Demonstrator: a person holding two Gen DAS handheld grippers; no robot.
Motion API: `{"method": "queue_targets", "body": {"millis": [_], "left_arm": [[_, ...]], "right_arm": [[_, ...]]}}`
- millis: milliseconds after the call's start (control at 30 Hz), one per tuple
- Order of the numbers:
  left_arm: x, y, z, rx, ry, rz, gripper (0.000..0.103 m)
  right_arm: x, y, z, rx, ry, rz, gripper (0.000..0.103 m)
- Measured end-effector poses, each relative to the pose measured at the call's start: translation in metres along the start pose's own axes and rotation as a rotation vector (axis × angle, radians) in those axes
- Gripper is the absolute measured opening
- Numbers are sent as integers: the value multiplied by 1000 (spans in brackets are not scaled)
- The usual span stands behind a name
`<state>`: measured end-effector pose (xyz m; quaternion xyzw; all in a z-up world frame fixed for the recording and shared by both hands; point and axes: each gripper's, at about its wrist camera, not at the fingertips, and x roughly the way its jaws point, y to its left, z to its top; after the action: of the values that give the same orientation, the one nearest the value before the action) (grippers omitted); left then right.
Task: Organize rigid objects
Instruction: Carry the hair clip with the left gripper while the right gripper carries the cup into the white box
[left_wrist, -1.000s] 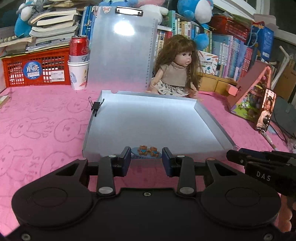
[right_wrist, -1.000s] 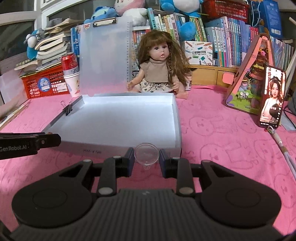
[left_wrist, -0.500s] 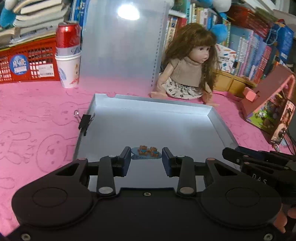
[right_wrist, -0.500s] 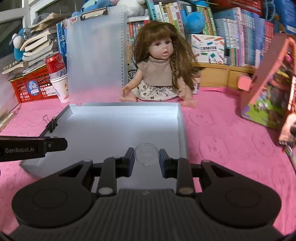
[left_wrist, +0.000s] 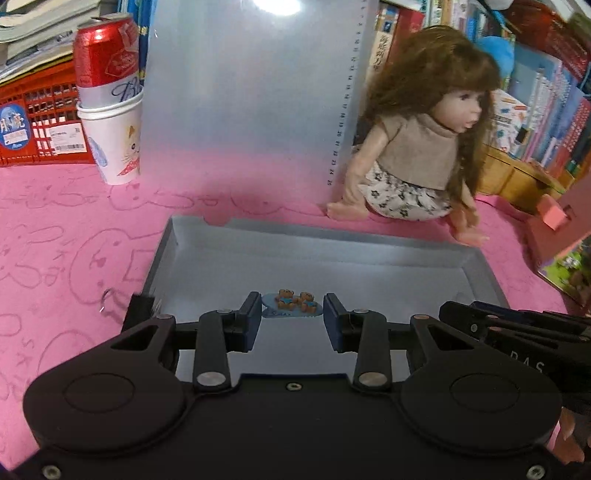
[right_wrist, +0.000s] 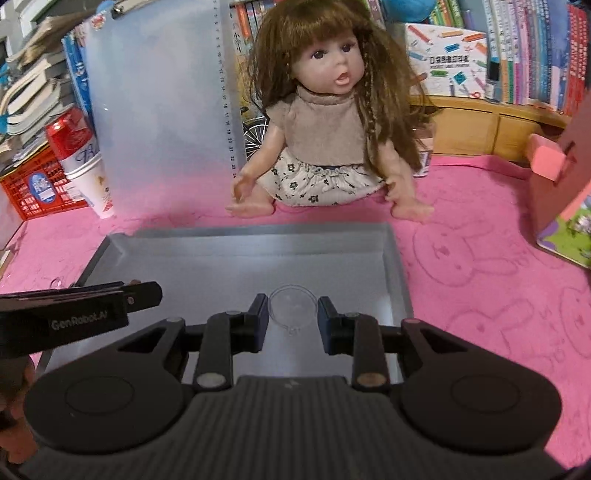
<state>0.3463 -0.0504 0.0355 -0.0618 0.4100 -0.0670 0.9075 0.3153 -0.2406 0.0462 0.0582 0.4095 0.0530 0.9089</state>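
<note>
Blue bear-printed plaque (left_wrist: 291, 303), pinched in the left gripper (left_wrist: 291, 319), and the clear round lid (right_wrist: 293, 306), clamped by the right gripper (right_wrist: 293, 320), both hang above the grey tray's (right_wrist: 400, 273) near half, side by side.

Doll (right_wrist: 325, 133), soda can (left_wrist: 105, 62), books (right_wrist: 535, 48)

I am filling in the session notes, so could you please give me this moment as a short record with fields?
Surface: pink cloth with rabbit outlines
Container: shallow grey box, open, nothing lying in it
Left gripper: shut on a small blue bear piece, held over the box
Right gripper: shut on a clear round lid, held over the box
Behind the box: doll sitting, clear clipboard standing upright
Far left: red can in a paper cup, red basket
</note>
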Motion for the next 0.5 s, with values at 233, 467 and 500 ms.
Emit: {"method": "queue_targets", "body": {"millis": [233, 467, 500], "left_arm": [[25, -5, 8, 0, 22, 0, 35], [36, -9, 9, 4, 24, -12, 35], [36, -10, 9, 11, 21, -11, 35]], "right_arm": [[29, 0, 15, 8, 32, -36, 34], [44, 1, 21, 29, 36, -44, 34], [45, 2, 21, 24, 36, -46, 34]]}}
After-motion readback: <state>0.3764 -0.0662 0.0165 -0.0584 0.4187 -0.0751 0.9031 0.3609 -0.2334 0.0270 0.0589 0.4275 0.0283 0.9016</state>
